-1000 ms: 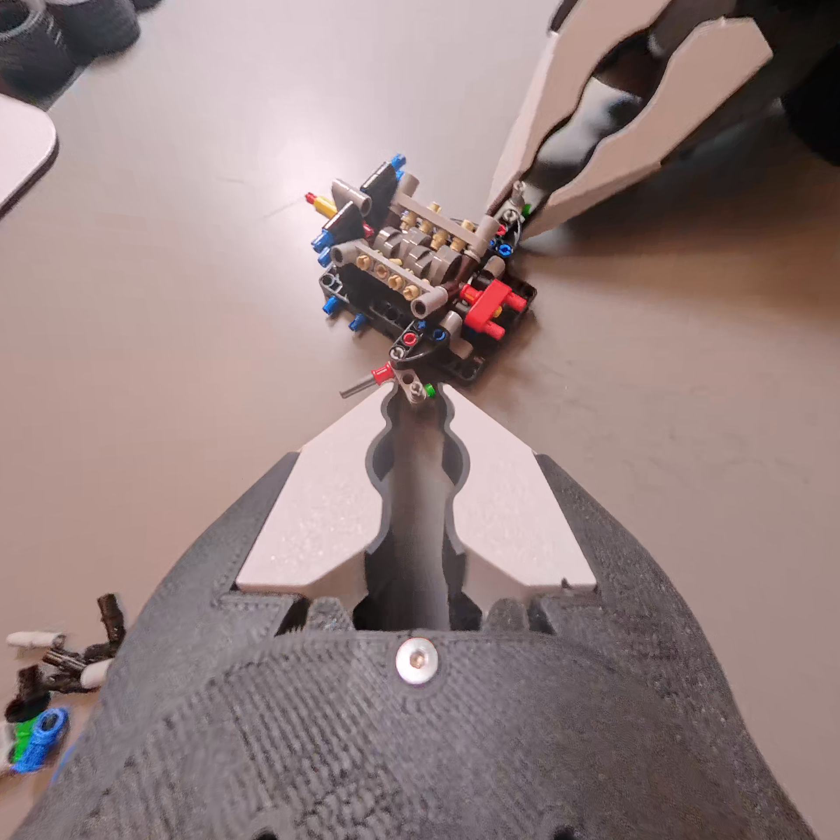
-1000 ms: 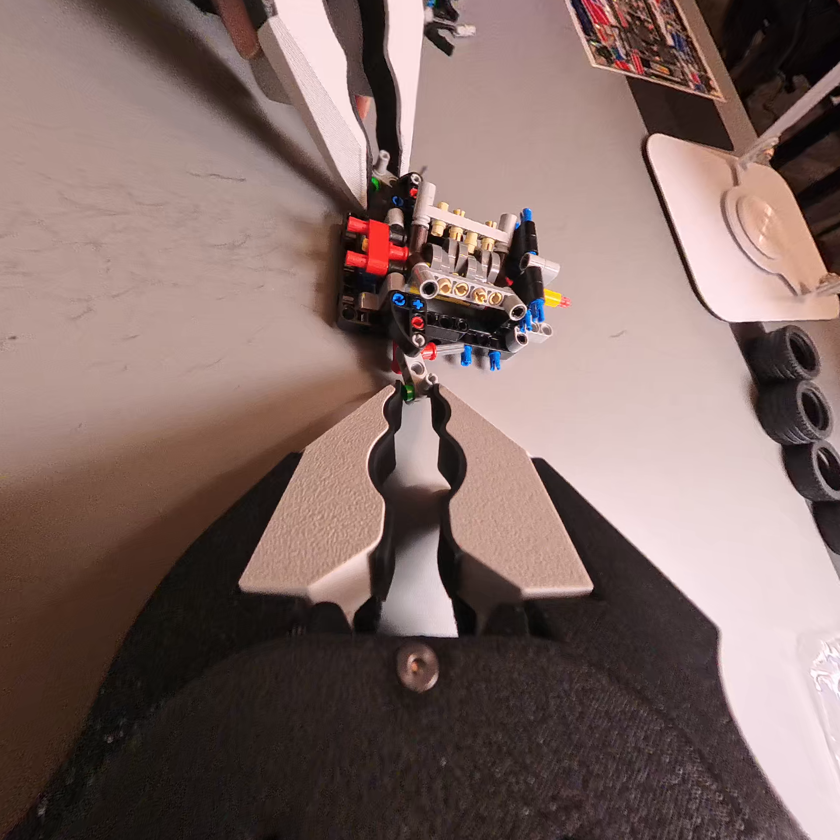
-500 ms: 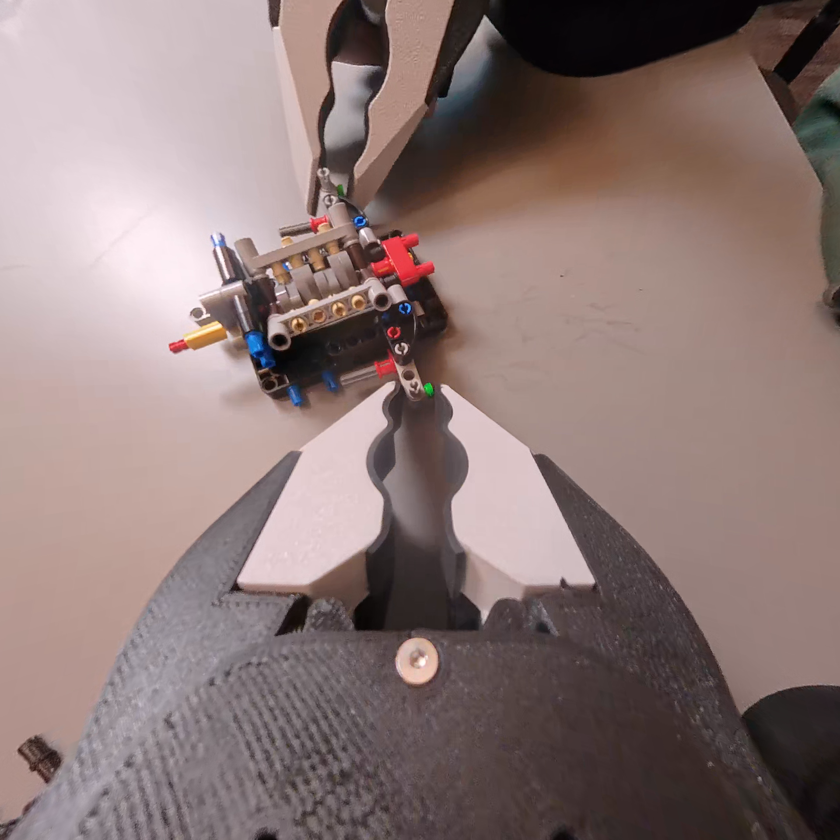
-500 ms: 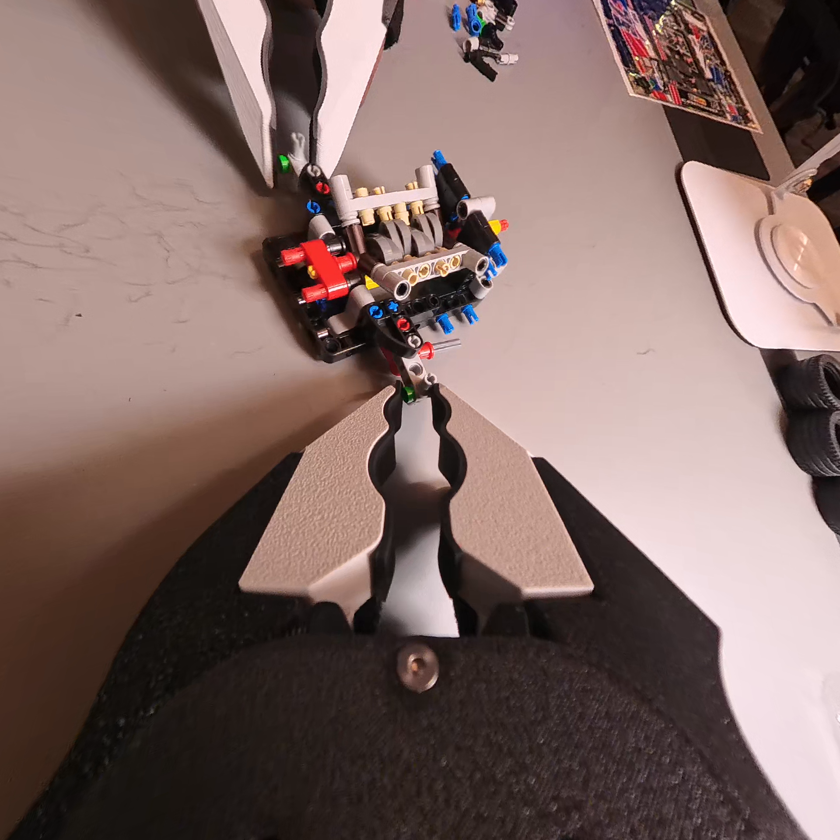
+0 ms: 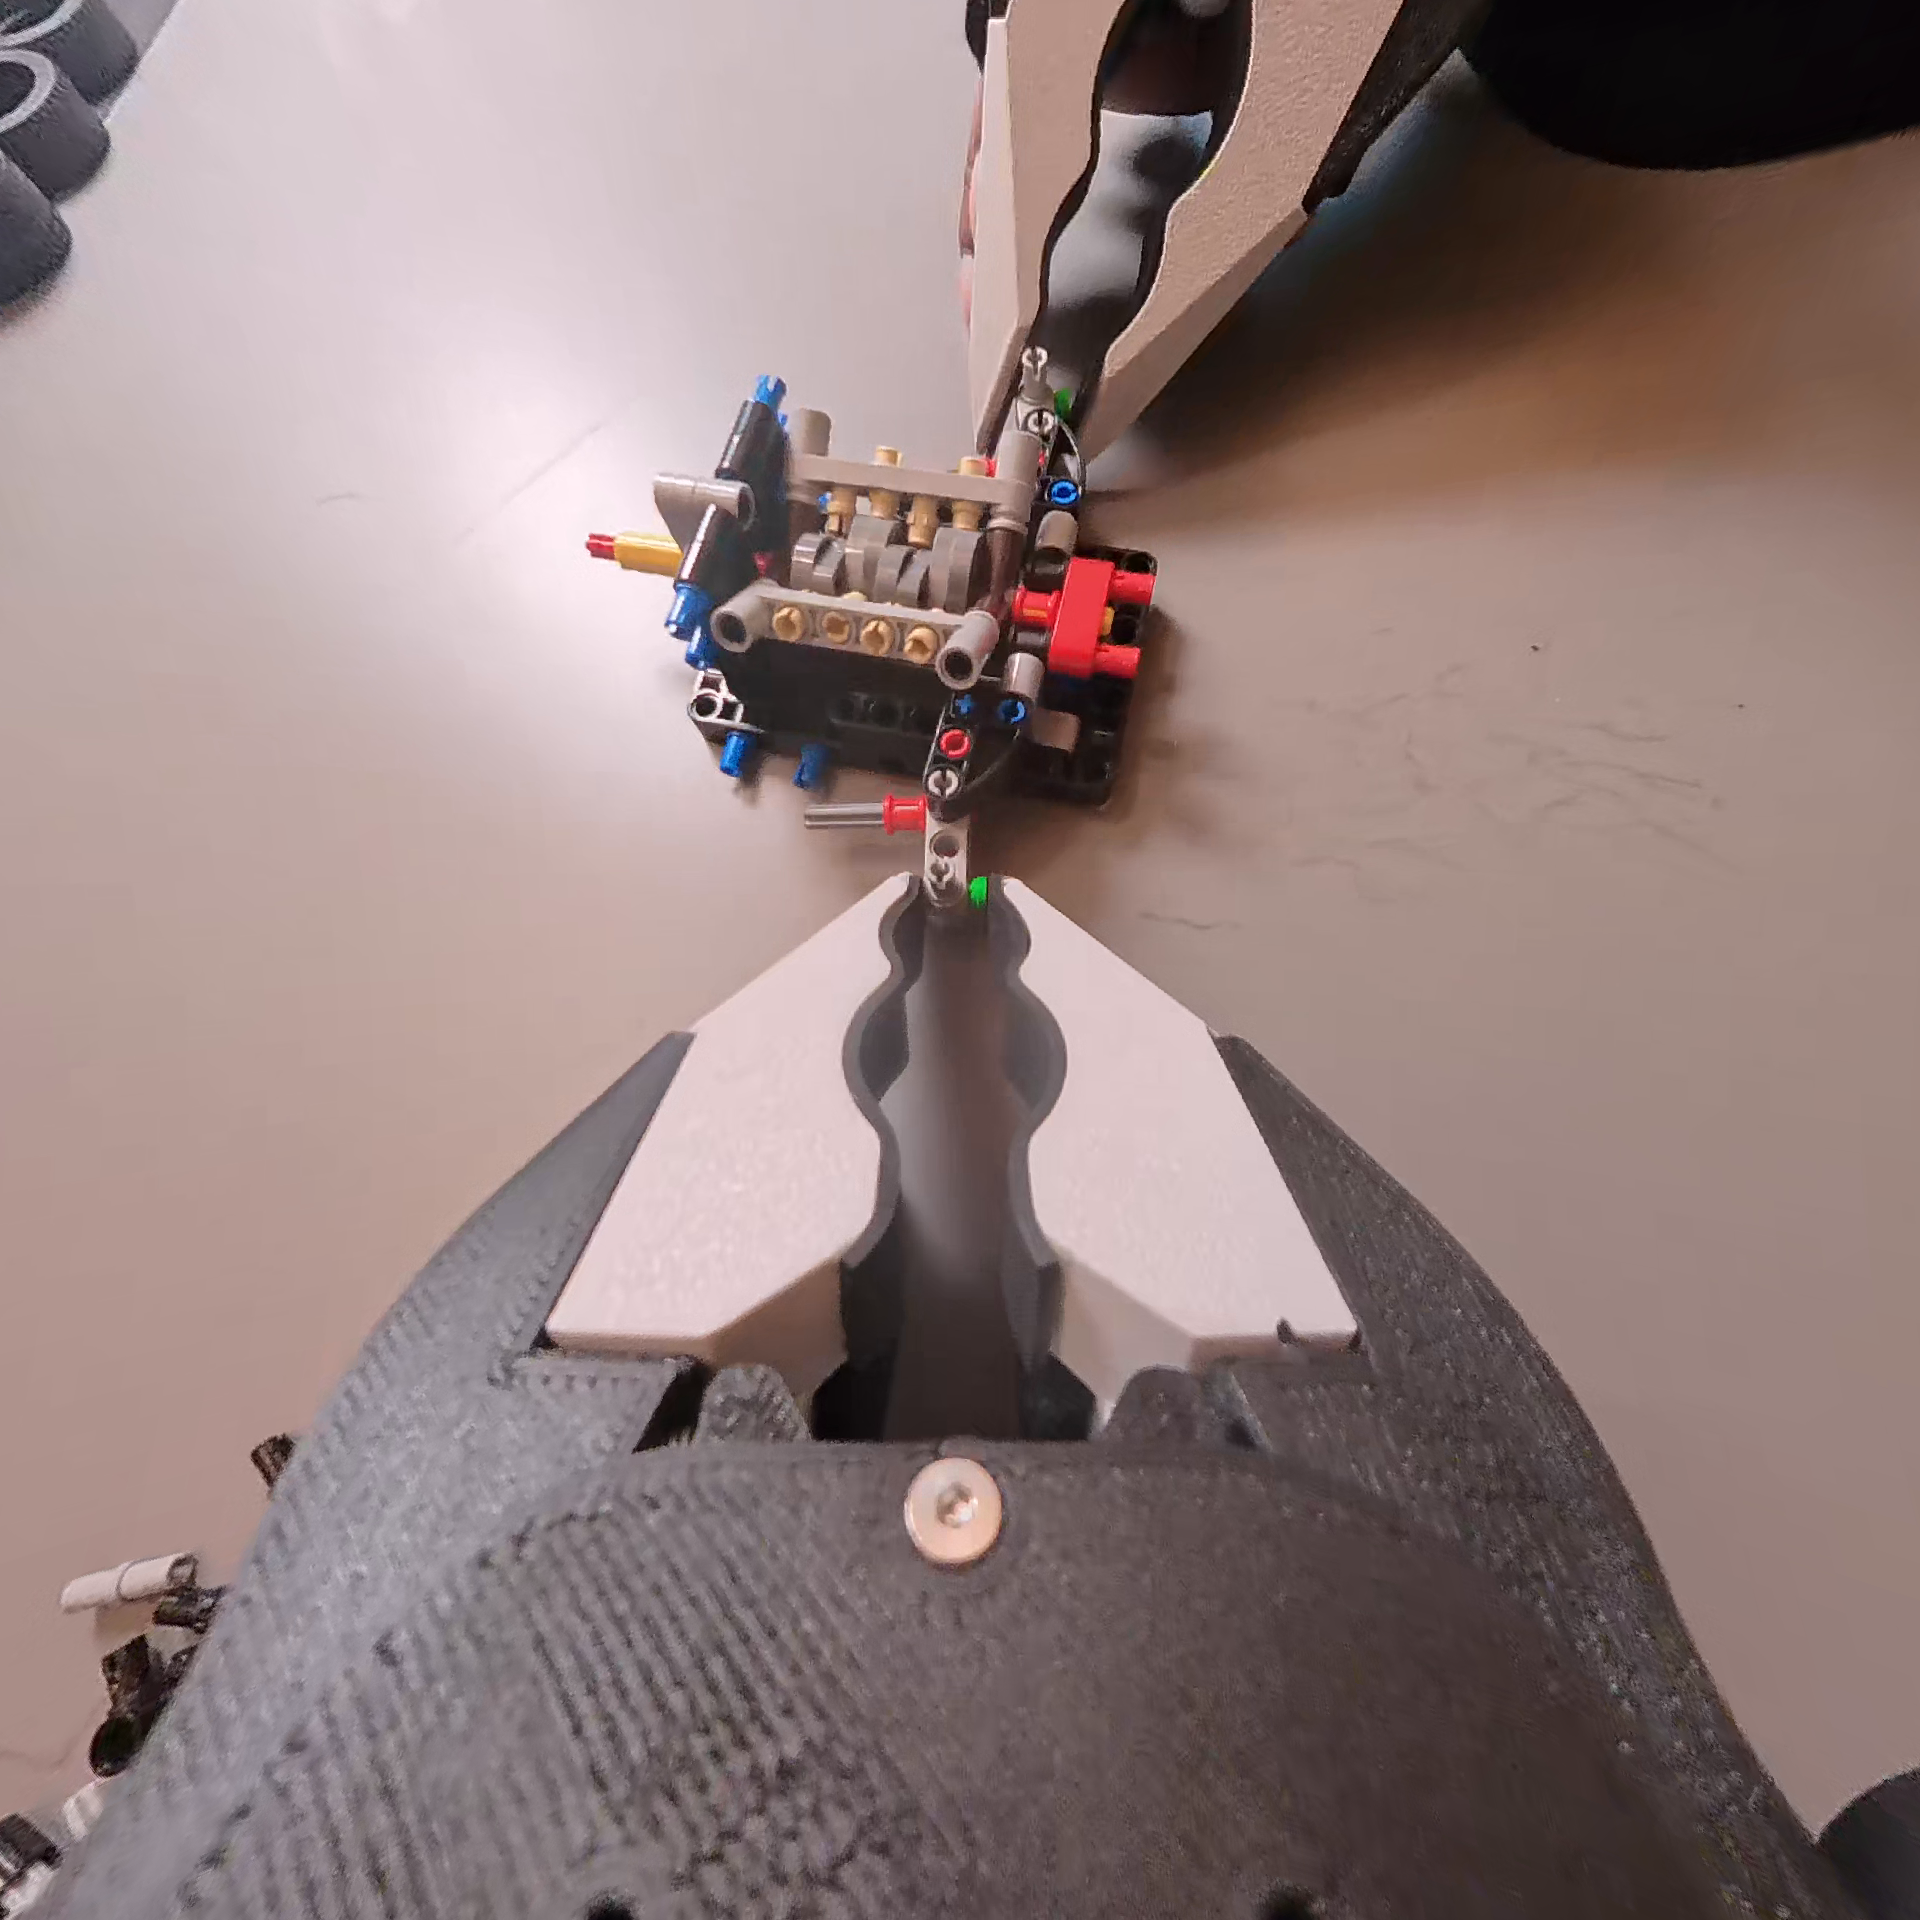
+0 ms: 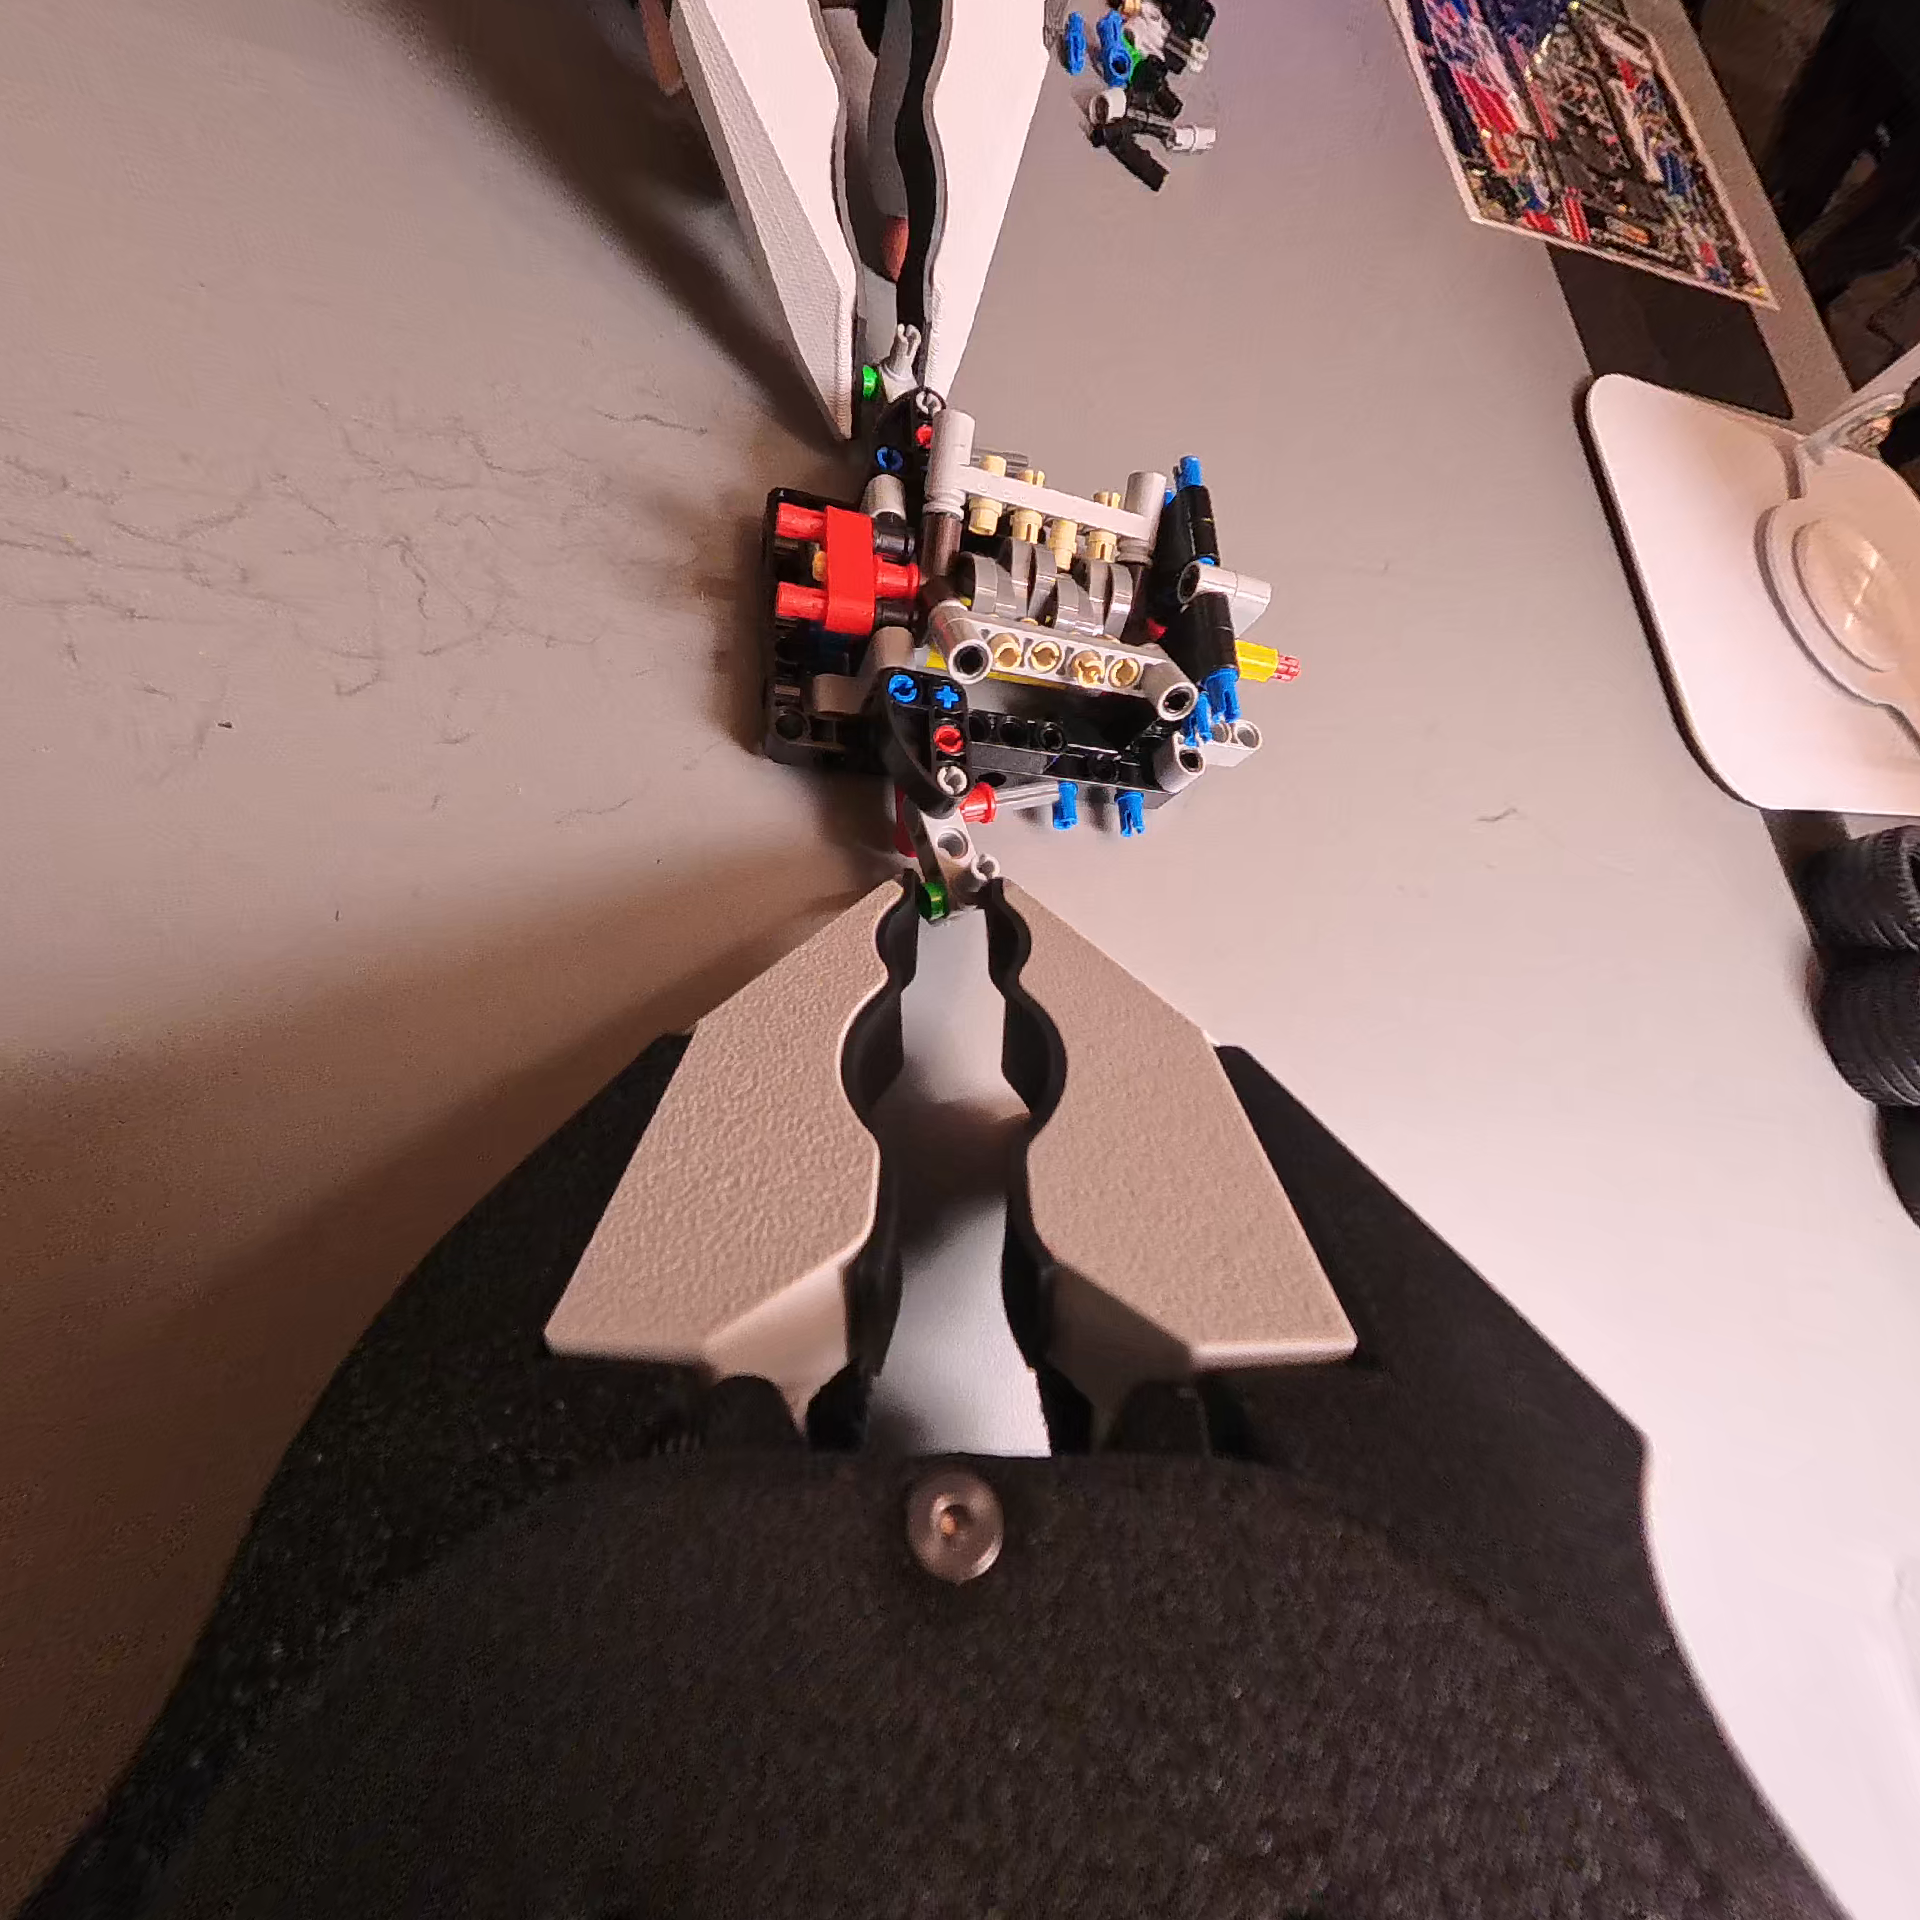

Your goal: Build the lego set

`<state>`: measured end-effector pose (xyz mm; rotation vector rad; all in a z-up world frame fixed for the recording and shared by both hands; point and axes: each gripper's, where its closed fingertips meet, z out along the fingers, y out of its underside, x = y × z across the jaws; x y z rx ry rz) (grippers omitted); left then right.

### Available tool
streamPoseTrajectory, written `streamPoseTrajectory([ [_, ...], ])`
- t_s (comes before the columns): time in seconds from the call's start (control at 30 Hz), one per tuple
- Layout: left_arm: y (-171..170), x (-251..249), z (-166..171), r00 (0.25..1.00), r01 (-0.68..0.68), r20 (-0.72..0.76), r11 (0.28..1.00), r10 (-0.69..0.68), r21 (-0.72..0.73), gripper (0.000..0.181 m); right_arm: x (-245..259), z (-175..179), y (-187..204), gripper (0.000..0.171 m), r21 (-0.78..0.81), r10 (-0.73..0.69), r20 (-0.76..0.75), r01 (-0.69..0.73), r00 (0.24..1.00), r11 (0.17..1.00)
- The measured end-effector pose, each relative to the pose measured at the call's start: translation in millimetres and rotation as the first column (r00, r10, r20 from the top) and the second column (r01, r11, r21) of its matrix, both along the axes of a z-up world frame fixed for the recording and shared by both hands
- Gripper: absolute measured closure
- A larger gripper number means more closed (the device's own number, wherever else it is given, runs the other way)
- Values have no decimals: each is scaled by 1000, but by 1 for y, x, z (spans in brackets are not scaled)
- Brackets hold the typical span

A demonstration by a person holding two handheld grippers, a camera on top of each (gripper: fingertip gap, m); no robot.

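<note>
Partly built lego assembly [image 5: 914, 623] resting on the table [image 5: 312, 416], each projecting grey link arm pinched by the closed left gripper [image 5: 951, 894] and right gripper [image 6: 951, 896]; light, rigid, joints likely pivot or detach.

Black tyres [image 6: 1870, 997] are cut off at the desk's right edge; the printed sheet [image 6: 1590, 135] too. Loose small pieces [image 5: 135, 1652] lie half hidden behind the left claw's body, too small to tell.
</note>
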<state>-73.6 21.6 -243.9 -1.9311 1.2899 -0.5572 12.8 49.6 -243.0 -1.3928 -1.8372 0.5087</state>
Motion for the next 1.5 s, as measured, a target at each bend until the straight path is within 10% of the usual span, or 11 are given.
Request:
streamPoseTrajectory([
  [0.93,-3,2,7,999,18,41,1000,-19,25,151,-3,16,1,140,-64,-52,-64,47,997,997],
  [1.5,59,-65,116,723,-636,526,727,447,257,103,14,101,73,103,-265,-468,-542,386,698,884],
])
